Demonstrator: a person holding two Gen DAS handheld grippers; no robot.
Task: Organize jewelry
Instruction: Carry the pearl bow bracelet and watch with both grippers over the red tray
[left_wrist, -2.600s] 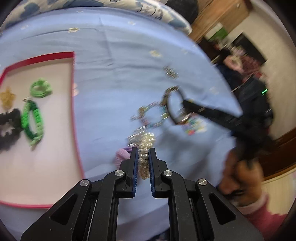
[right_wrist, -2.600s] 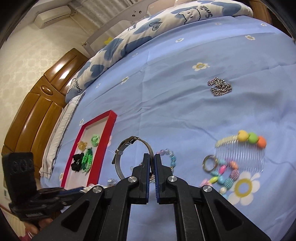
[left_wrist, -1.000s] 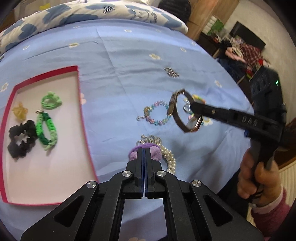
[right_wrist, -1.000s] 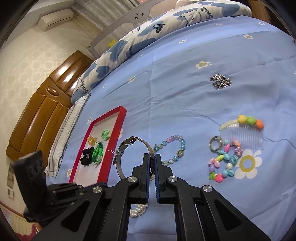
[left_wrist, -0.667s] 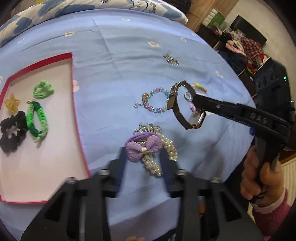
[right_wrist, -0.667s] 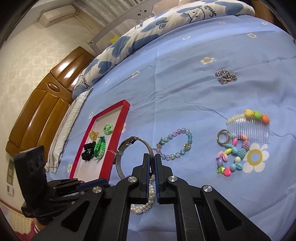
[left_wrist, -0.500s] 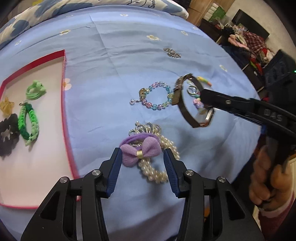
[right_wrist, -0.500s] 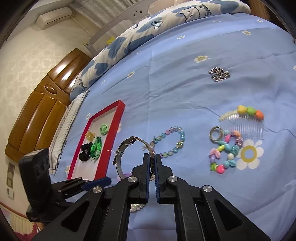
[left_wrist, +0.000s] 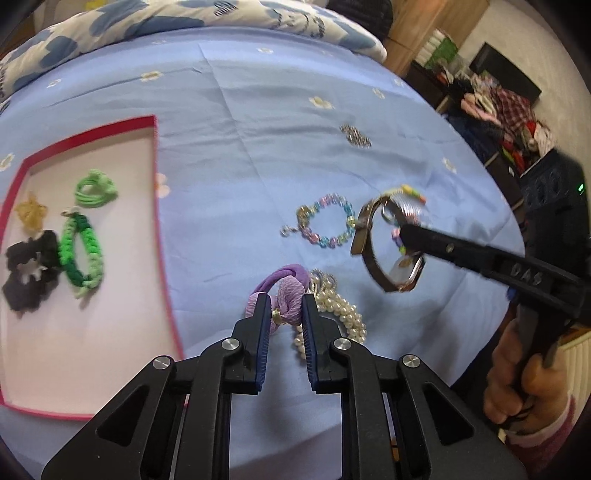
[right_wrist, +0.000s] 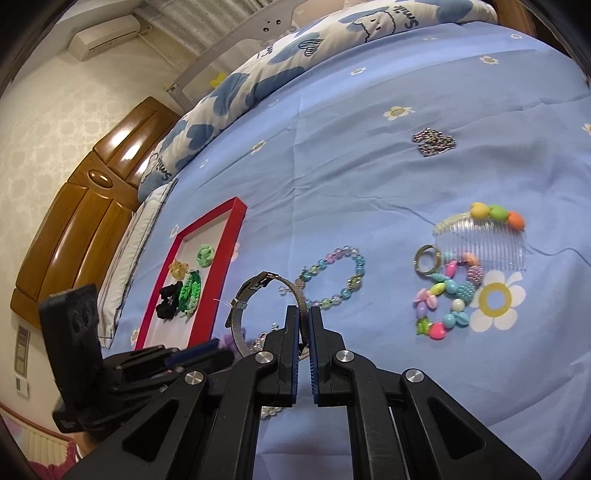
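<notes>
My left gripper (left_wrist: 284, 306) has its jaws closed in around a purple bow hair tie (left_wrist: 284, 291) that lies on the blue bedsheet beside a pearl bracelet (left_wrist: 340, 310). My right gripper (right_wrist: 303, 314) is shut on a metal-band wristwatch (right_wrist: 255, 299), held in the air above the sheet; the watch also shows in the left wrist view (left_wrist: 388, 247). A red-rimmed tray (left_wrist: 159, 236) at the left holds a green hair tie (left_wrist: 94, 188), a green braided bracelet (left_wrist: 81, 254), a black scrunchie (left_wrist: 29, 269) and a yellow clip (left_wrist: 31, 212).
On the sheet lie a pastel bead bracelet (right_wrist: 336, 277), a colourful bead bracelet with a ring (right_wrist: 447, 295), a clear comb with coloured beads (right_wrist: 484, 236) and a small metal chain (right_wrist: 432, 142). Pillows (right_wrist: 295, 55) lie at the bed's far end; a wooden headboard (right_wrist: 74, 229) stands left.
My left gripper opened, moved forward and has closed in on the purple bow hair tie. My right gripper kept hold of the watch, hovering in about the same place.
</notes>
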